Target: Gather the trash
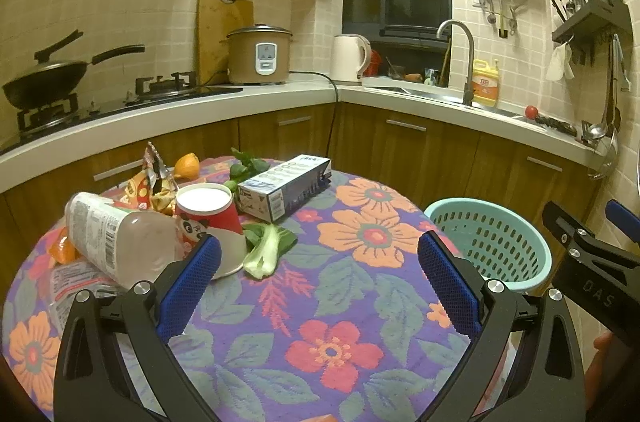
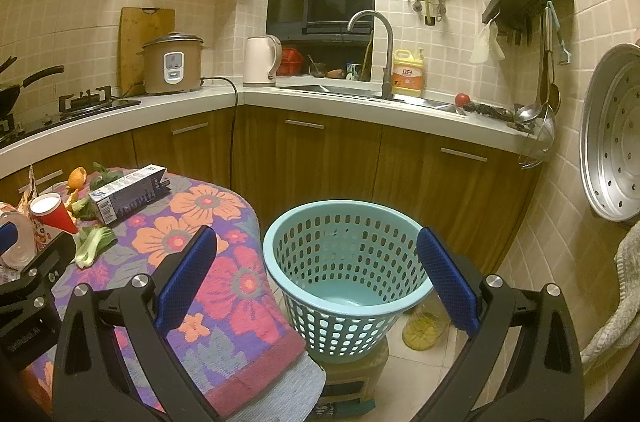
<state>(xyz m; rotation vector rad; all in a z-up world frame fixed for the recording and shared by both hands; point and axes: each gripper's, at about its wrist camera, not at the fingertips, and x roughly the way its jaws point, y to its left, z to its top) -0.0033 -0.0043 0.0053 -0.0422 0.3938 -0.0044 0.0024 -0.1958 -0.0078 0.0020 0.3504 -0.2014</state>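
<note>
Trash lies on the floral table (image 1: 340, 302): a clear plastic bottle (image 1: 116, 242) on its side, an upturned red paper cup (image 1: 216, 222), a blue-white carton (image 1: 284, 188), a snack wrapper (image 1: 156, 182), orange peel (image 1: 187, 166) and bok choy (image 1: 266, 250). My left gripper (image 1: 320, 262) is open and empty, just right of the cup. A teal basket (image 2: 344, 270) stands on a stool right of the table. My right gripper (image 2: 316, 254) is open and empty above the basket's near rim. The carton (image 2: 128, 192) and cup (image 2: 52, 212) also show in the right wrist view.
A kitchen counter (image 1: 280, 98) with stove, rice cooker (image 1: 260, 54), kettle and sink runs behind the table. A plastic bottle (image 2: 424, 326) stands on the floor by the basket. A steel steamer tray (image 2: 612, 134) hangs on the right wall.
</note>
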